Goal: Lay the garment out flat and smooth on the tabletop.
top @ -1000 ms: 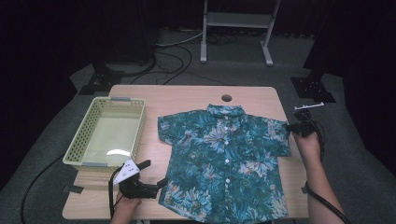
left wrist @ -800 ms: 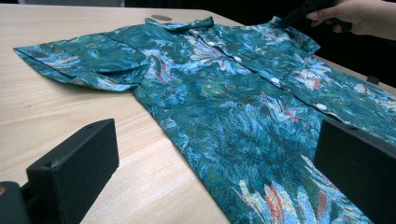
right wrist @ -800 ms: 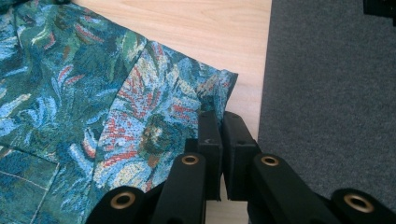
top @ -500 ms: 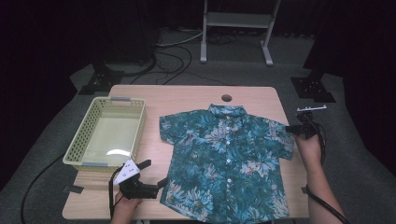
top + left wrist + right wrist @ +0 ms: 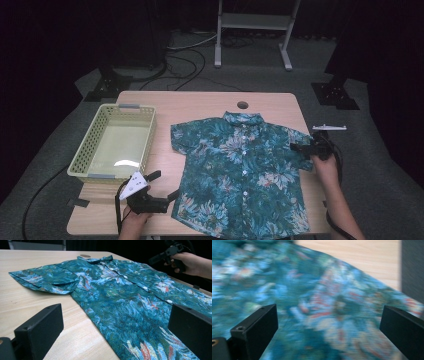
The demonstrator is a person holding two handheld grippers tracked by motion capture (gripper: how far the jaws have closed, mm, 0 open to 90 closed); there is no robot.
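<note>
A teal floral short-sleeved shirt [image 5: 240, 170] lies flat and buttoned on the wooden table [image 5: 200, 107], collar toward the far edge. My left gripper [image 5: 165, 185] rests by the shirt's lower left hem, jaws wide open. In the left gripper view [image 5: 115, 340] the shirt [image 5: 120, 290] stretches out ahead of it. My right gripper [image 5: 300, 149] sits at the shirt's right sleeve. Its jaws have just been opening and stand wide in the right gripper view [image 5: 329, 335], over the blurred sleeve fabric [image 5: 312, 295], gripping nothing.
A pale yellow plastic basket [image 5: 115, 142] stands on the table's left side, nothing in it. A round cable hole [image 5: 242, 105] lies near the far edge. A metal stand [image 5: 252, 30] and cables sit on the floor behind. The right sleeve ends close to the table's right edge.
The right gripper went from shut on the right sleeve to wide open and moved slightly down and inward; the sleeve now lies flat. The left gripper stayed put.
</note>
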